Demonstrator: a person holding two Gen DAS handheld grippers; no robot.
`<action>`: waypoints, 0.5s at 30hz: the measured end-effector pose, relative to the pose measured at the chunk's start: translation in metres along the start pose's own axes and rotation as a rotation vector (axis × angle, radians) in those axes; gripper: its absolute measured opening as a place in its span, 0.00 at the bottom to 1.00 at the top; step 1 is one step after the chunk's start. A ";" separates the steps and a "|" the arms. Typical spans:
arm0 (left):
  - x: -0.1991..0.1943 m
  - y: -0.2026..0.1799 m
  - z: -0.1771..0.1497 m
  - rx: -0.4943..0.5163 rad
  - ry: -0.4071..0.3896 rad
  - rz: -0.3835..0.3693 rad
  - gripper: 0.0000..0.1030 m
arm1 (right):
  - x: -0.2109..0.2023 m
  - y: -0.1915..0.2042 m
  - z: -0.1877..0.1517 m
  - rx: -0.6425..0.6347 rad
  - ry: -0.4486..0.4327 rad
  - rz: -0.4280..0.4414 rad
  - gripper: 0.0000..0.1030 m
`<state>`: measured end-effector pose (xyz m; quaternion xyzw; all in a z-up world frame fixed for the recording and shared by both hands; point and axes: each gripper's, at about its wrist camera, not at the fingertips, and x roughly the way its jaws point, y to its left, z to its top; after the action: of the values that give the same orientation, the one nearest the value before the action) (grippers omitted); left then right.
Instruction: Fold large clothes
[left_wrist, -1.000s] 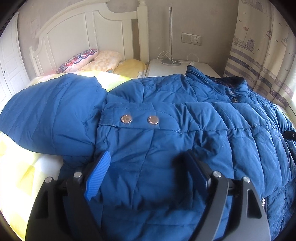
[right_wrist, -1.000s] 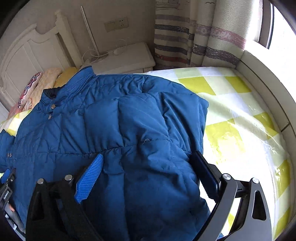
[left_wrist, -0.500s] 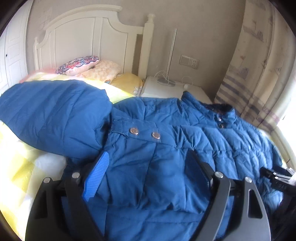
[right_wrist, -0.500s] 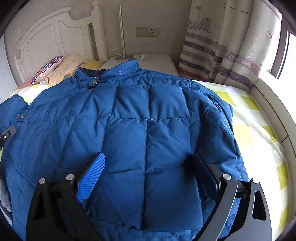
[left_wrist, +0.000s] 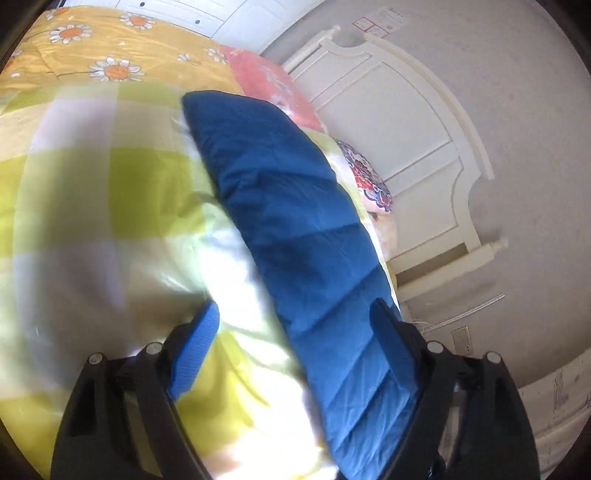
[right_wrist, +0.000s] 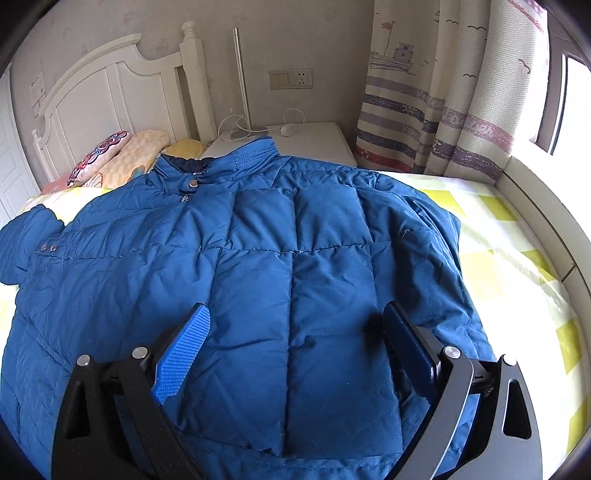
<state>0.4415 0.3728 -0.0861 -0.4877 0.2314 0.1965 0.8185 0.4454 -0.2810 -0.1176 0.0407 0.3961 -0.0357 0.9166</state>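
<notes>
- Left wrist view: picture tilted and partly blurred. Left gripper (left_wrist: 295, 325) has its jaws standing wide apart, nothing pinched between the pads.
- A blue quilted sleeve (left_wrist: 291, 221) of the jacket runs lengthwise across the view, from the upper middle down past the right-hand finger (left_wrist: 391, 343); whether it touches that finger cannot be told. The blue-padded left-hand finger (left_wrist: 195, 354) sits over bare bedding.
- Under the sleeve lies a yellow-green checked bedsheet (left_wrist: 110, 177). Beyond it, an orange quilt with daisy print (left_wrist: 110, 48). White headboard (left_wrist: 399, 122) to the right, with a patterned pillow (left_wrist: 369, 177) at its foot.
- Right wrist view: right gripper (right_wrist: 295, 332) gapes wide above the jacket (right_wrist: 258, 277), pads not pressing on fabric.
- The jacket lies spread flat on the bed, collar (right_wrist: 236, 162) toward the headboard (right_wrist: 110, 92), one snap closed at the neck. One sleeve is folded over the body on the right side.
- White nightstand (right_wrist: 314, 144) behind the collar, striped curtain (right_wrist: 436, 110) at right, checked sheet (right_wrist: 517, 258) bare beside the jacket.
</notes>
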 end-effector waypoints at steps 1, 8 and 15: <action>0.004 0.003 0.009 -0.017 0.010 -0.004 0.79 | -0.001 0.001 0.000 -0.005 -0.003 -0.002 0.88; 0.034 0.010 0.037 -0.039 0.072 0.039 0.15 | -0.009 0.003 -0.003 -0.011 -0.045 0.001 0.88; 0.007 -0.007 0.038 -0.039 -0.015 -0.034 0.04 | -0.023 -0.013 -0.004 0.062 -0.127 0.069 0.88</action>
<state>0.4581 0.4040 -0.0700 -0.5060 0.2132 0.1909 0.8137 0.4254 -0.2923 -0.1037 0.0804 0.3340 -0.0187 0.9390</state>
